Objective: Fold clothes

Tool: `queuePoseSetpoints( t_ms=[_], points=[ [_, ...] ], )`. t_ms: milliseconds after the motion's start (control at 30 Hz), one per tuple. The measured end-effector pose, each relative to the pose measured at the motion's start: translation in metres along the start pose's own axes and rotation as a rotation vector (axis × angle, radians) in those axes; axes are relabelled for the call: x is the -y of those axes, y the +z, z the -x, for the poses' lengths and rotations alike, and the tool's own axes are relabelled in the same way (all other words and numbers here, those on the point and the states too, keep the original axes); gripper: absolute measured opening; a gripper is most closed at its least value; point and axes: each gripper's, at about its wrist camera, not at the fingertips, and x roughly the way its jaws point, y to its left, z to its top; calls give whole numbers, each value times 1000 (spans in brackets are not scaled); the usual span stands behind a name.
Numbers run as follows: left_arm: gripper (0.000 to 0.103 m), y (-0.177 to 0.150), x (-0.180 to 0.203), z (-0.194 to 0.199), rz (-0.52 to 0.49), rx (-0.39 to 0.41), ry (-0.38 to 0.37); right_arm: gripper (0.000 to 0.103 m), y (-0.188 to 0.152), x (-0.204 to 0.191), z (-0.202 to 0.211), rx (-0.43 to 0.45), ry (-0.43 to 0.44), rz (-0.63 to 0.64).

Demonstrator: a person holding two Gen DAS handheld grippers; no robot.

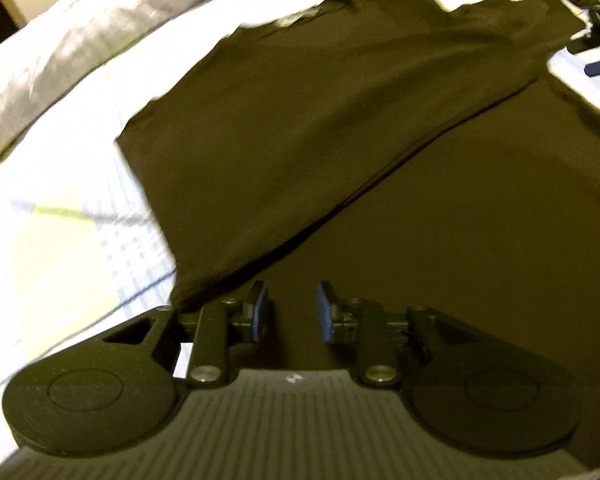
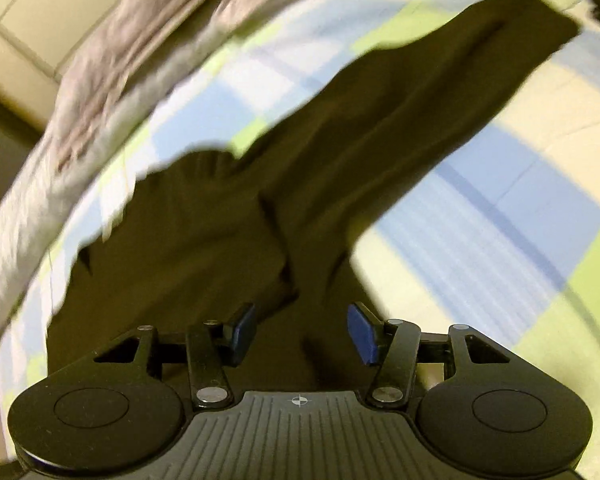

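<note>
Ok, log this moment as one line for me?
step: folding | shirt: dark, flat on checked bedsheet, one side folded over | left gripper: open, empty, over shirt | right gripper: open, empty, over shirt

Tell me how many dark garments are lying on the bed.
1: a dark shirt spread on the checked bedsheet, one side folded over; its sleeve stretches away in the right wrist view. More may lie outside view.

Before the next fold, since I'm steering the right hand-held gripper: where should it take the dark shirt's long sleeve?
Probably at the cuff end of the sleeve. It lies flat and straight on the checked sheet, with bare sheet on both sides, so a jaw could likely slide under its edge from the side. The right hand-held gripper is open over the bunched shoulder, a worse spot.
</note>
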Motion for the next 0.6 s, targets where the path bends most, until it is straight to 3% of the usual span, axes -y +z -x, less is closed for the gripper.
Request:
queuePoseSetpoints(
  t_ms=[133, 300, 433, 600],
  points=[
    [25, 26, 28, 9, -15, 38, -16, 54, 31, 32, 21, 84, -45, -34],
    [31, 68, 75, 10, -56, 64, 19, 54, 101, 96, 38, 180, -83, -50],
    [44, 103, 118, 3, 6, 50, 55, 54, 163, 159, 32, 220, -93, -96],
    [55, 147, 193, -12, -1, 26, -7, 54, 219, 234, 16, 234, -74, -169]
  ],
)
